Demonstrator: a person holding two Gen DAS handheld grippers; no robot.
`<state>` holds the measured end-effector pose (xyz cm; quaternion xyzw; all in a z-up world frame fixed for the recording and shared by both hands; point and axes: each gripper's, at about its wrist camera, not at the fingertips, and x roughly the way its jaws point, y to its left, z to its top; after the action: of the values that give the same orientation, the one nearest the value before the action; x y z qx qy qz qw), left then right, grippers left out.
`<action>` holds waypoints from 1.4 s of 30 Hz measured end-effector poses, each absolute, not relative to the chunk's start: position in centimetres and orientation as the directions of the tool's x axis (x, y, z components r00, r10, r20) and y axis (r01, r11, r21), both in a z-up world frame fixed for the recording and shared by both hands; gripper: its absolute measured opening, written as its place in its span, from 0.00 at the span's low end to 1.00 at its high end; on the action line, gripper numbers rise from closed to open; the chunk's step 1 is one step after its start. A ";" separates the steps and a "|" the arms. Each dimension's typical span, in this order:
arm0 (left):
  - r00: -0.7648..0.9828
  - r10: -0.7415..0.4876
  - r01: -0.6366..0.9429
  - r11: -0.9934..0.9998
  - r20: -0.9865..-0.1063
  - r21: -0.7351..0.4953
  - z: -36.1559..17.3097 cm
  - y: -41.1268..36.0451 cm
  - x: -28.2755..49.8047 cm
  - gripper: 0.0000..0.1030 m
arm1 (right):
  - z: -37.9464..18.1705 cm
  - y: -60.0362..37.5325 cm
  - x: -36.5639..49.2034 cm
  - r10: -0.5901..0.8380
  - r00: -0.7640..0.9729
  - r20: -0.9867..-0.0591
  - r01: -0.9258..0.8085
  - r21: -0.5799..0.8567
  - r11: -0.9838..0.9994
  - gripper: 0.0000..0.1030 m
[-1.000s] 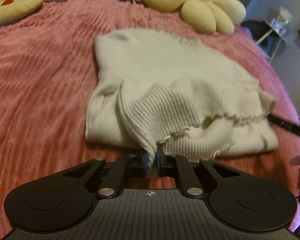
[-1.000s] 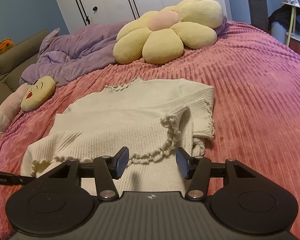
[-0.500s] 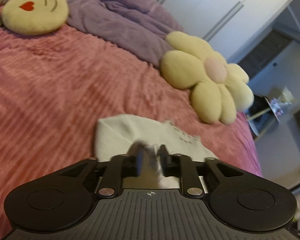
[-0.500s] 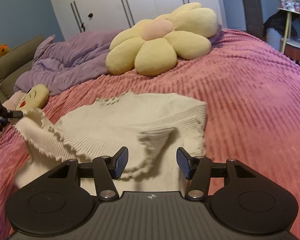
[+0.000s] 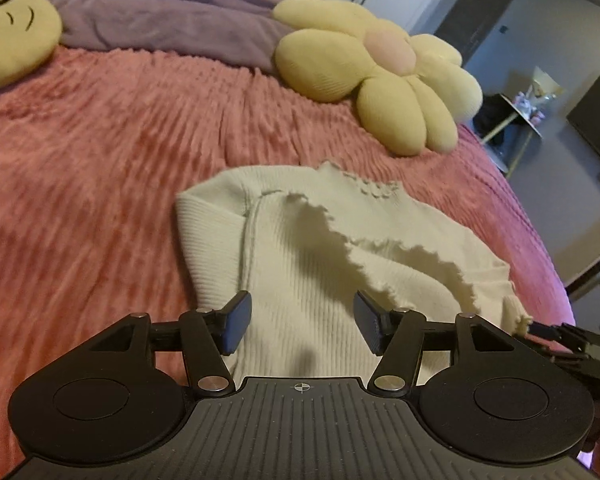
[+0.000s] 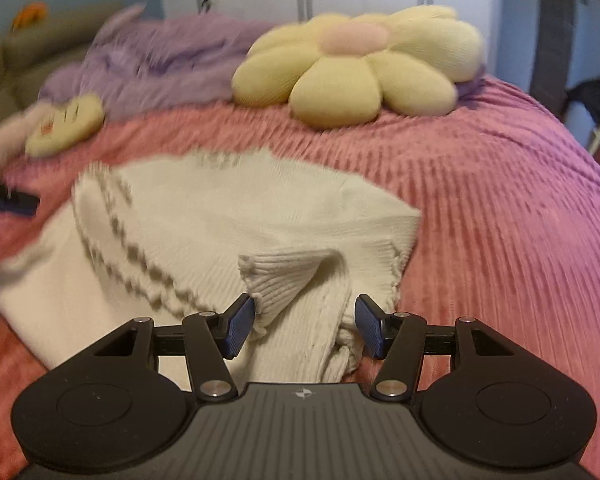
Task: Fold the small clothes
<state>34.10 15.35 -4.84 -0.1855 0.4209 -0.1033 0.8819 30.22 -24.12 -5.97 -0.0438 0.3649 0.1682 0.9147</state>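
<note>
Seen from the left wrist, the left gripper (image 5: 301,327) has its jaws spread wide and holds nothing; the cream knit top (image 5: 320,248) lies on the pink bedspread (image 5: 100,160) just ahead, its ribbed fabric showing in the gap between the fingers. From the right wrist, somewhat blurred, the right gripper (image 6: 303,331) is likewise parted and empty, with a ribbed cuff (image 6: 284,276) of the top lying between its blue pads (image 6: 240,326).

Right wrist view motion-blurred: sweater (image 6: 204,232) frills smeared, face pillow (image 6: 66,124) indistinct. Sweater near edge hidden behind both tool bodies. Face pillow (image 5: 12,40) cropped at left.
</note>
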 end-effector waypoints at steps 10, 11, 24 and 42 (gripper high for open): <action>0.609 -0.349 0.030 0.907 -0.712 -0.419 -7.1 14.2 37.7 0.58 | -6.1 -25.3 31.3 0.305 0.687 -0.660 -0.360 0.055 0.931 0.58; 0.612 -0.353 0.035 0.906 -0.708 -0.422 -7.1 14.0 37.8 0.54 | -6.4 -25.1 31.6 0.309 0.678 -0.667 -0.372 0.051 0.927 0.58; 0.616 -0.318 -0.010 0.912 -0.721 -0.411 -7.5 14.2 38.9 0.05 | -8.0 -24.2 35.6 0.349 0.646 -0.679 -0.385 0.105 0.917 0.16; 0.800 -0.055 -0.147 0.947 -0.597 -0.285 -1.3 15.7 41.3 0.01 | -2.2 -24.6 39.9 0.194 0.844 -0.500 -0.147 0.132 0.980 0.10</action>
<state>41.34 15.65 -1.34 -0.1605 0.3152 0.0246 0.9350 39.92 -24.55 -2.18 0.0442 0.2645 0.0889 0.9593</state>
